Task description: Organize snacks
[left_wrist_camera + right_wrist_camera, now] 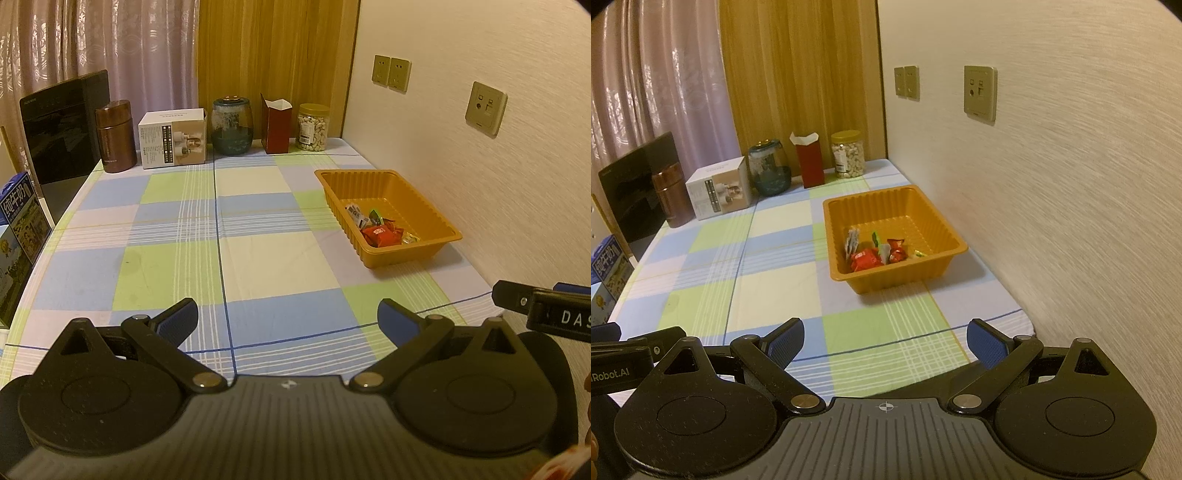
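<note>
Left tongs [287, 320] and right tongs [885, 341] gape wide, seemingly empty.

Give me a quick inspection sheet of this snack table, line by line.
Surface: checked tablecloth, bare in the middle.
Job's things: orange tray by the wall; wrapped snacks gathered in its near corner.
Clutter: along the back, brown flask, white box, glass jar, red carton, nut jar; milk box at the left edge.
Grippers: left gripper and right gripper both open, empty, above the near edge.
Cables: nothing seen.
Surroundings: curtain, wood panel, wall sockets.
</note>
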`<move>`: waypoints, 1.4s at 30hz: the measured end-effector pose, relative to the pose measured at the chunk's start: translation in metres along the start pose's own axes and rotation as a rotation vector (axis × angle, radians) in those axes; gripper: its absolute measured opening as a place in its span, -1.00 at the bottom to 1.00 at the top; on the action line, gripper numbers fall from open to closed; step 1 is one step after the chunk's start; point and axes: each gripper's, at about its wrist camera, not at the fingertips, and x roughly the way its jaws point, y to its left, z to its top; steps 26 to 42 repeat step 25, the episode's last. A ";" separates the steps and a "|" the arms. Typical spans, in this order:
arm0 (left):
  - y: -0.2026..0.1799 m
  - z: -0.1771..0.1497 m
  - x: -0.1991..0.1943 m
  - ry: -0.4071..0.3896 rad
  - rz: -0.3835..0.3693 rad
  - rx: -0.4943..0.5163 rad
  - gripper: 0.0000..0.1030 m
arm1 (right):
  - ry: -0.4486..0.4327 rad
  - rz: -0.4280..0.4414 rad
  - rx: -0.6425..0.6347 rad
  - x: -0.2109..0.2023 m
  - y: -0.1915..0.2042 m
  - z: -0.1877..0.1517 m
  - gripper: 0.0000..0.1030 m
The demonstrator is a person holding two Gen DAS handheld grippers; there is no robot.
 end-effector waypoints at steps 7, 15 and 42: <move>0.000 0.000 0.000 0.000 0.000 -0.002 0.99 | 0.000 -0.001 0.001 0.001 0.000 0.000 0.83; 0.000 0.000 0.001 0.000 0.001 -0.002 0.99 | 0.001 -0.001 0.001 0.001 0.000 0.000 0.83; -0.001 -0.001 0.001 -0.014 -0.012 0.001 0.99 | 0.000 -0.003 0.000 0.002 0.000 -0.001 0.83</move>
